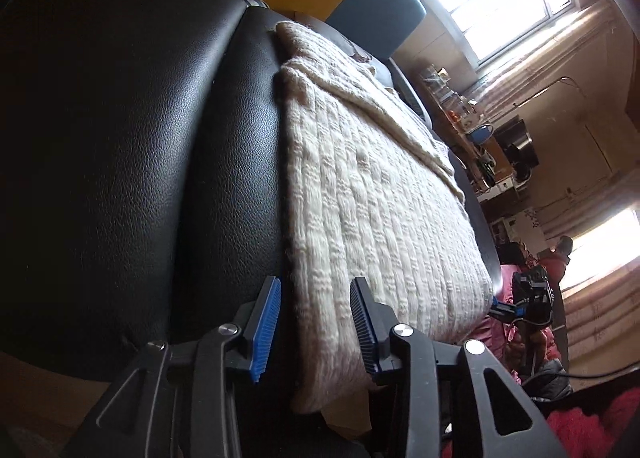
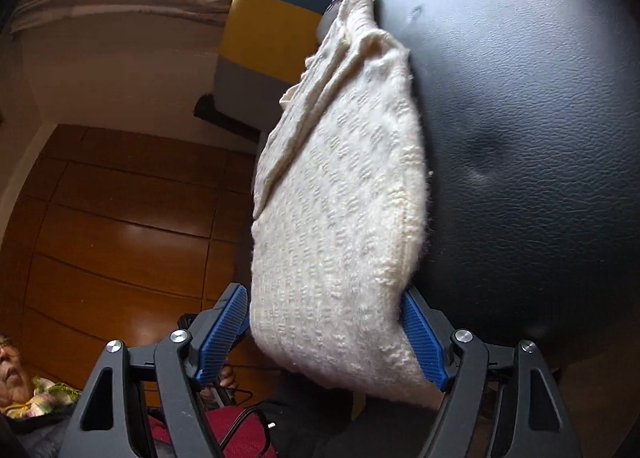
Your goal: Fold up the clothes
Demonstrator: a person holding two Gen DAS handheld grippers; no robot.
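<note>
The cream, chunky-knit woollen garment [image 1: 380, 186] lies as a compact folded rectangle on the black leather-look padded seat [image 1: 132, 162], close to one edge of it, with a narrower doubled layer showing along its far part. In the right wrist view the same garment [image 2: 336, 218] overhangs the seat [image 2: 532, 138] edge slightly, above the brown wooden floor [image 2: 112, 226].

The left gripper [image 1: 316, 326] has its blue ribbed fingers [image 1: 264, 330] spread apart, straddling the near corner of the knit without pinching it. The right gripper [image 2: 320, 334] is likewise wide open, its fingers [image 2: 422, 338] standing either side of the near end of the fold; one pad sits right against the wool, but nothing looks clamped.

By the look of it, the folding of this piece is essentially done: edges are stacked and both grippers seem to have let go. What may remain is squaring the bundle or nudging it fully onto the seat.
</note>
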